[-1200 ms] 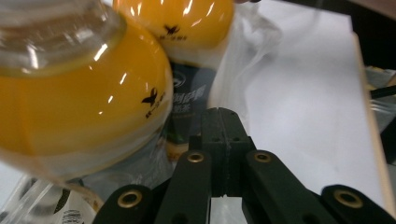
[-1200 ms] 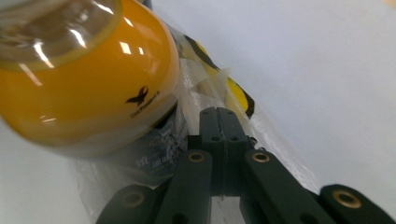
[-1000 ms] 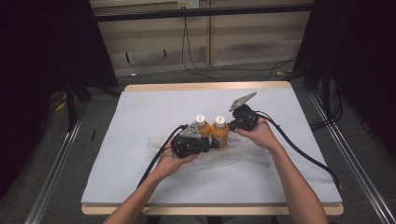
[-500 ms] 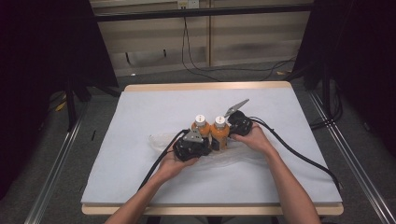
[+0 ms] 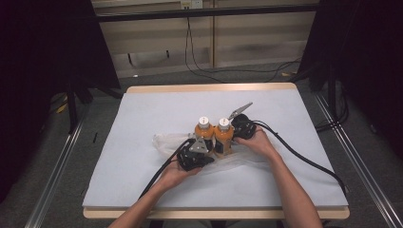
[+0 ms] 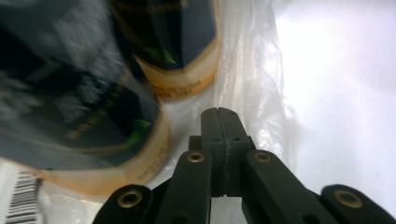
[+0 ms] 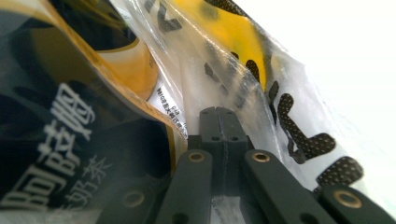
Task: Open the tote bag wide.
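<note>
Two orange drink bottles with white screw caps and dark labels, the left bottle (image 5: 203, 134) and the right bottle (image 5: 223, 138), stand upright and touching near the middle of the white table top. Both stand on a thin, clear, crumpled plastic bag (image 5: 165, 141) that spreads flat around their bases to both sides.

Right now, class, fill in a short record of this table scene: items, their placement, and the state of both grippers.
items: two orange bottles, clear plastic bag
placement: bottles upright, side by side, with the bag around their bases
surface: white table
left gripper: fingers shut on bag film
right gripper: fingers shut on bag film
</note>
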